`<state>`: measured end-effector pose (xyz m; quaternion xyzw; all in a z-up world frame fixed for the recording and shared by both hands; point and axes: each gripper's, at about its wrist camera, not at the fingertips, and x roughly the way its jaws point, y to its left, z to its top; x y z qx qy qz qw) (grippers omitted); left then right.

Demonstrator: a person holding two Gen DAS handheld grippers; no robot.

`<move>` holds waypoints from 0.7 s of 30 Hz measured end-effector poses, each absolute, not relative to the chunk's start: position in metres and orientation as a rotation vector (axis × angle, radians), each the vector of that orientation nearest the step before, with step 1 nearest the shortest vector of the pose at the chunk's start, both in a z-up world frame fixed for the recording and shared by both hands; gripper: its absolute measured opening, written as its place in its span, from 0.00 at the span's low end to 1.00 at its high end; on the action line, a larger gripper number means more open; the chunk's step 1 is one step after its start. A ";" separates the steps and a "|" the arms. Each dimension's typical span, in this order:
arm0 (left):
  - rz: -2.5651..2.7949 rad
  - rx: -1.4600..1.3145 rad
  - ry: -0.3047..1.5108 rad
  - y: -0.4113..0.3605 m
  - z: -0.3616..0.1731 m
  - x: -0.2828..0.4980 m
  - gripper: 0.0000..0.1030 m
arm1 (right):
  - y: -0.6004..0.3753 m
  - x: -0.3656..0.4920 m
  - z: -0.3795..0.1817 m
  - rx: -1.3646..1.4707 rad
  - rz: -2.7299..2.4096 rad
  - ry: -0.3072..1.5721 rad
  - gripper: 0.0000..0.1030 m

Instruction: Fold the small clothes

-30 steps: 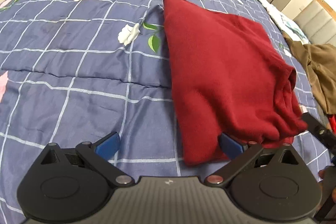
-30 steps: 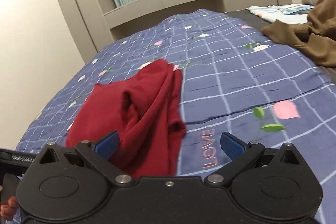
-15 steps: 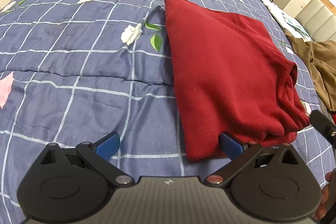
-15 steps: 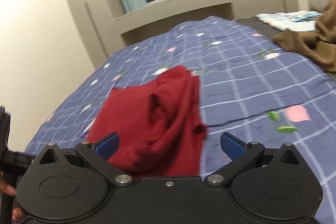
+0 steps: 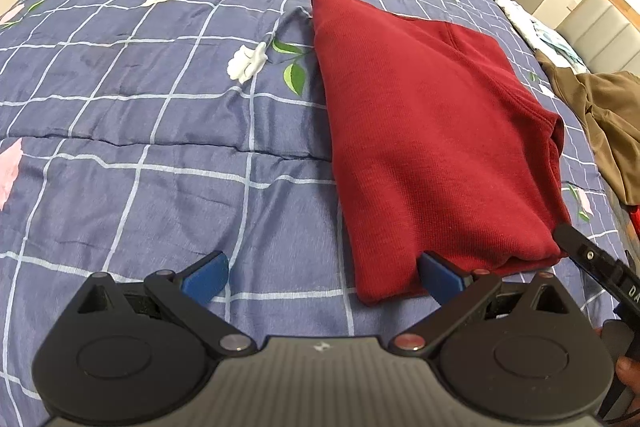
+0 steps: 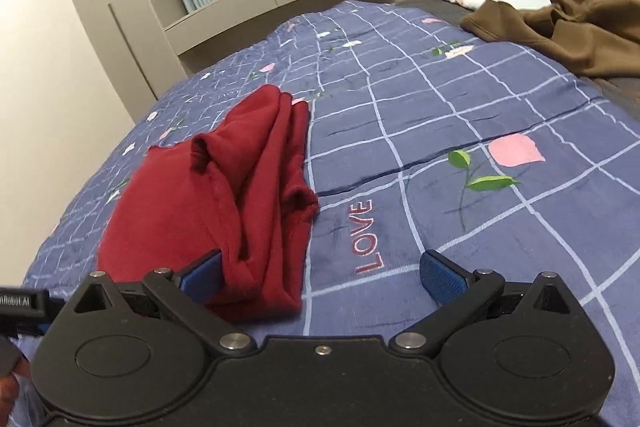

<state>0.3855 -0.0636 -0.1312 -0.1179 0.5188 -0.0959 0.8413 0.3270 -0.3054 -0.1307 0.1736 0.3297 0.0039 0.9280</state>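
1. Garment (image 5: 432,147): dark red knit, folded into a long, flat bundle, lying on the blue checked quilt (image 5: 160,147) with its flower print.
2. Long axis in the left wrist view: running from the near edge, just ahead of the left gripper (image 5: 324,277), away toward the far end of the bed, narrowing to a corner at the far end.
3. Smooth folded edge along the left side; stacked layers and loose hems bunched along the right side.
4. Seen from the right wrist view (image 6: 224,195): open layered side facing the camera, folds ridged, far end pointing toward the window wall.
5. Left gripper: jaws spread wide, nothing between them; right blue pad (image 5: 440,277) overlapping the near corner of the cloth, contact unclear.
6. Right gripper (image 6: 320,277): jaws likewise spread, empty; left blue pad (image 6: 202,277) against the near fold, right pad over bare quilt by the stitched word LOVE (image 6: 366,237).
7. Brown clothing (image 6: 580,23) heaped well apart, at the far right of the bed.
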 end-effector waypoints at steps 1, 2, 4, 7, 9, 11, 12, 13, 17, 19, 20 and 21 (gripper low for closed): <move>-0.203 -0.249 1.096 -0.063 -0.131 0.385 0.99 | -0.304 0.326 -0.131 0.346 0.012 0.674 0.99; -0.204 -0.250 1.096 -0.063 -0.131 0.385 0.99 | -0.304 0.325 -0.130 0.347 0.016 0.673 0.99; -0.206 -0.249 1.098 -0.063 -0.131 0.385 0.99 | -0.307 0.322 -0.128 0.372 0.032 0.664 0.99; -0.209 -0.252 1.125 -0.062 -0.129 0.386 0.99 | -0.311 0.319 -0.124 0.424 0.069 0.656 0.99; -0.210 -0.251 1.147 -0.062 -0.126 0.388 0.99 | -0.314 0.317 -0.122 0.464 0.104 0.655 0.99; -0.212 -0.246 1.164 -0.062 -0.125 0.389 0.99 | -0.317 0.316 -0.120 0.491 0.127 0.651 0.99; -0.212 -0.242 1.173 -0.062 -0.123 0.389 0.99 | -0.318 0.317 -0.118 0.497 0.135 0.648 0.99; -0.212 -0.240 1.178 -0.062 -0.122 0.389 0.99 | -0.317 0.317 -0.118 0.498 0.140 0.648 0.99; -0.214 -0.256 1.154 -0.057 -0.113 0.392 0.99 | -0.317 0.328 -0.115 0.519 0.177 0.644 0.99; -0.206 -0.266 1.130 -0.054 -0.107 0.398 1.00 | -0.317 0.337 -0.113 0.523 0.189 0.642 0.99; -0.204 -0.268 1.114 -0.052 -0.104 0.402 1.00 | -0.317 0.344 -0.112 0.522 0.198 0.640 0.99; -0.202 -0.267 1.104 -0.051 -0.101 0.406 1.00 | -0.316 0.350 -0.111 0.521 0.207 0.639 0.99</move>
